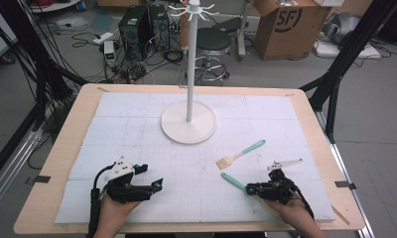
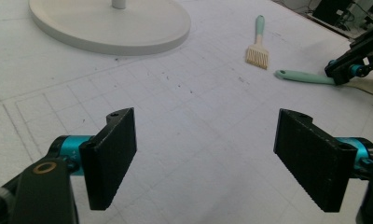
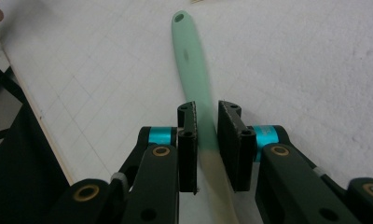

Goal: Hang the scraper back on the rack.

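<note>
Though pinching the green-handled spatula (image 3: 191,56) with the fingers of the right gripper (image 3: 207,109), cannot count on that hold yet. Gripping at the seam between green handle and cream blade, with most of the long handle jutting out ahead across the white mat (image 1: 137,114) at the near right of the bench (image 1: 52,163). Judged from that: likely to pivot between the flat pads on lifting, drooping at the handle end and dragging on the mat. Smooth, rounded, tapering handle too, so may squirt forward out of the pinch under a hard squeeze or a quick jerk. Cannot tell whether both pads bear evenly; looks tight against one and only just touching the other.

Next risk: sweeping the free handle end into the pastry brush (image 1: 240,153), lying just beyond on the mat, and knocking it askew. Farther off, could clip the post or round base of the white hook stand (image 1: 189,130) when carrying the spatula towards it, and tip or shift it.

Left gripper (image 1: 157,184) resting at the near left, fingers spread wide with nothing between them, well apart from everything, so little danger there short of a careless crossing of hands.

Safest: lift slowly and keep level.
</note>
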### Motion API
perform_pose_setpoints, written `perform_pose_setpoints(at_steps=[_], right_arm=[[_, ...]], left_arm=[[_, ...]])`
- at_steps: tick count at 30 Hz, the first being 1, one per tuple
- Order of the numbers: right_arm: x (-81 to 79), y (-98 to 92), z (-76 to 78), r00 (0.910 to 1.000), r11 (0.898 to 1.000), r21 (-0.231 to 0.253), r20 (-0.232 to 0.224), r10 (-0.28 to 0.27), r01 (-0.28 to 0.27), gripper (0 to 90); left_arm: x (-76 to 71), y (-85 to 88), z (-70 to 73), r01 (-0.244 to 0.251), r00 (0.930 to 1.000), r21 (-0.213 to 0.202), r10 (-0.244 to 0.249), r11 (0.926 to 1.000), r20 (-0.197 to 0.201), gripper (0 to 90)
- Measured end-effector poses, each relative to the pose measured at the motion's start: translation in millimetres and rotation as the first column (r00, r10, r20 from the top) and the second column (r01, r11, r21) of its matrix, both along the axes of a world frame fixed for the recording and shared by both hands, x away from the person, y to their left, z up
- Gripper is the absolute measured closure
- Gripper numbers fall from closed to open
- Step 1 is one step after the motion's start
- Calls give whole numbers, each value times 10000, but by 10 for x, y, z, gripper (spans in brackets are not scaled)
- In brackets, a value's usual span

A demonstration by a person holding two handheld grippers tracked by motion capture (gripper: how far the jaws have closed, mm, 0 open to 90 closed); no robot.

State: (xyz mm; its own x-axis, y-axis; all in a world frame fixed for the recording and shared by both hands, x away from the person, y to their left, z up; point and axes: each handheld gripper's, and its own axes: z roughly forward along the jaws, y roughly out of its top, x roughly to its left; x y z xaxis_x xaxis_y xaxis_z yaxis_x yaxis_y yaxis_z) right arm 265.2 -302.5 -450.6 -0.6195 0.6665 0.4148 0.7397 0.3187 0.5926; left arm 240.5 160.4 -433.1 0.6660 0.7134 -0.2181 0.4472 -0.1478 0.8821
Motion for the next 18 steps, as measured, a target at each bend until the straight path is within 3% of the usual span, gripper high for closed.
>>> perform_pose_setpoints(at_steps=[11,18], right_arm=[[-63,77,23,9972,9971,-743,713,216,-163,771],[-74,109,35,9970,9949,-1002,748,181,-105,774]], left_arm=[[-2,-6,9,-10,10000,2,10,10000,8,216],[-1,-8,11,-2,10000,10,2,10000,25,217]])
